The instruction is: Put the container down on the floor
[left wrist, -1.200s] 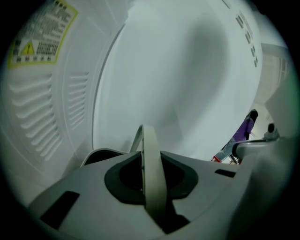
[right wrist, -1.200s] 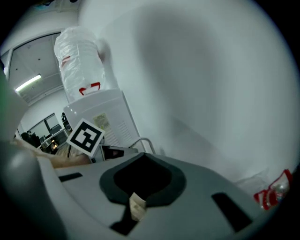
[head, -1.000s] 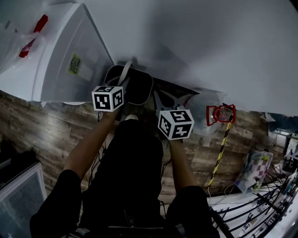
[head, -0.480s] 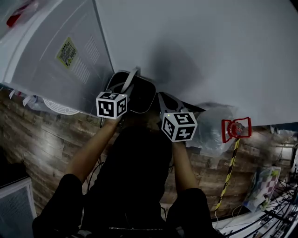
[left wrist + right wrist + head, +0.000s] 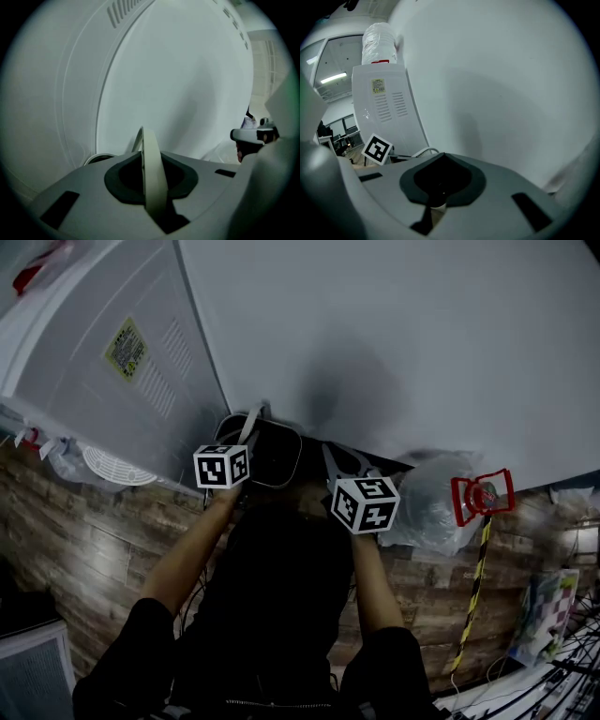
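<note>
The container is a dark bin with rounded corners, seen from above at the foot of the white wall. Its pale band handle stands up from it. My left gripper is shut on that handle, which runs upright between the jaws in the left gripper view. My right gripper is just right of the bin, apart from it, and its jaws meet in a narrow seam with nothing held. Whether the bin's base touches the floor is hidden.
A white water dispenser with a yellow label stands at the left, a bottle on top. White wall ahead. On the wood floor: a white fan guard, a clear plastic bag, a red-topped striped pole.
Both grippers and the bin have shifted slightly closer to the wall's foot, and the head view has swung left. The left gripper still holds the handle.
</note>
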Motion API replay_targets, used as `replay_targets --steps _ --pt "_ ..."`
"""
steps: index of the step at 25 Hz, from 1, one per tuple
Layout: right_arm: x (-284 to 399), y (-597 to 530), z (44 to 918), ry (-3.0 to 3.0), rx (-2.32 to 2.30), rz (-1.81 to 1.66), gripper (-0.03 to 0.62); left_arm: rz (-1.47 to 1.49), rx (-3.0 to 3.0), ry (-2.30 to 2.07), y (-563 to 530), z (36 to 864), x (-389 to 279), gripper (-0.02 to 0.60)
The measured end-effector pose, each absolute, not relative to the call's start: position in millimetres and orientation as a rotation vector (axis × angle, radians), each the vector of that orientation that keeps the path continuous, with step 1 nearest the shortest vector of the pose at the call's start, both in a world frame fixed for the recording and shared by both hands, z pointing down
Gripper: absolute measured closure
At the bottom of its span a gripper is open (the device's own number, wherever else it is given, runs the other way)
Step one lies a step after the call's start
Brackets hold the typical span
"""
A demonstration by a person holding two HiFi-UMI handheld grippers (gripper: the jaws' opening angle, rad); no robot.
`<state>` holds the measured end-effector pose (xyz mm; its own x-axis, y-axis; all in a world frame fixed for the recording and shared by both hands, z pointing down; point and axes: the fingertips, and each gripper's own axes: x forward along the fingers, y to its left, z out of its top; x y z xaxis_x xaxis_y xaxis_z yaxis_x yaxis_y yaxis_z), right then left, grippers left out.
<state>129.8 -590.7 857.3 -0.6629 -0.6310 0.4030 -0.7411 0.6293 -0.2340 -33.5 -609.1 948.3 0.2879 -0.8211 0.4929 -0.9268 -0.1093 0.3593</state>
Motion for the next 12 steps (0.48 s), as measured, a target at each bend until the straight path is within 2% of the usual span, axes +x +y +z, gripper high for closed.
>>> replay_targets --steps 12 --pt "146.7 -583.4 857.7 -2.558 1.135 0.544 0.583 0.3 1.96 -1.639 -604.2 989.0 -39.7 0.517"
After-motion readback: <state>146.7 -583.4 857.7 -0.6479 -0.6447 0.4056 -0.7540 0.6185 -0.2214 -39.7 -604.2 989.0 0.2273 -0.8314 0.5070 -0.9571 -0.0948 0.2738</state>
